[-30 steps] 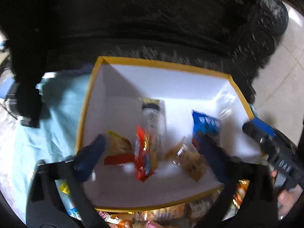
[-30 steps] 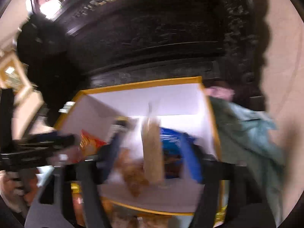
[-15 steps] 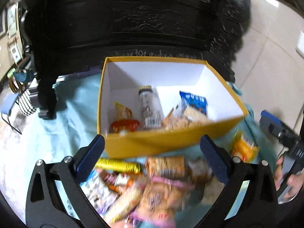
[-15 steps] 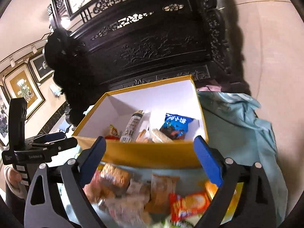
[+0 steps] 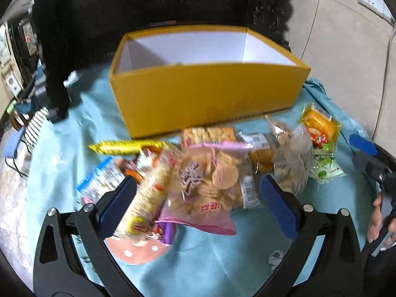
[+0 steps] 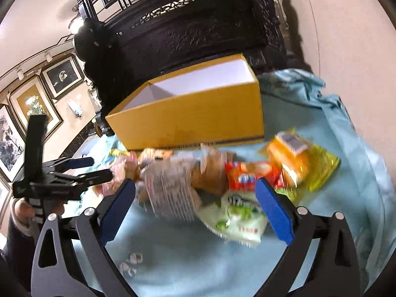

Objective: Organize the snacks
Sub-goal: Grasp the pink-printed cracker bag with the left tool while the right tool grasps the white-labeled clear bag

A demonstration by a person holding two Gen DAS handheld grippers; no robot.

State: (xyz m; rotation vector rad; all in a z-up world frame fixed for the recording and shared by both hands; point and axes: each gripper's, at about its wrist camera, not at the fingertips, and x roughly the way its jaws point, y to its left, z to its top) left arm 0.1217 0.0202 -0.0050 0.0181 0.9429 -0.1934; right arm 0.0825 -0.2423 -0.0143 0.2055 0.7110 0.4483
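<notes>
We are at the step of choosing the next snack. The snacks (image 5: 205, 173) lie on the worktop just before the box (image 5: 198, 99). Left gripper (image 5: 198, 203) is spread over them, empty; right gripper (image 6: 195, 205) is opening, empty. Next we must lower onto one packet.

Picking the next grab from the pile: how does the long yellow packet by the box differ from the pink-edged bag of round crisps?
The yellow packet is a slim opaque stick; the pink-edged bag is broad, with a clear front showing round crisps. The yellow packet lies at the pile's far edge, close to the yellow box; the pink-edged bag lies nearer, between the open left gripper's fingers, on top of other snacks. Both are sealed and on the blue cloth, outside the box.
</notes>
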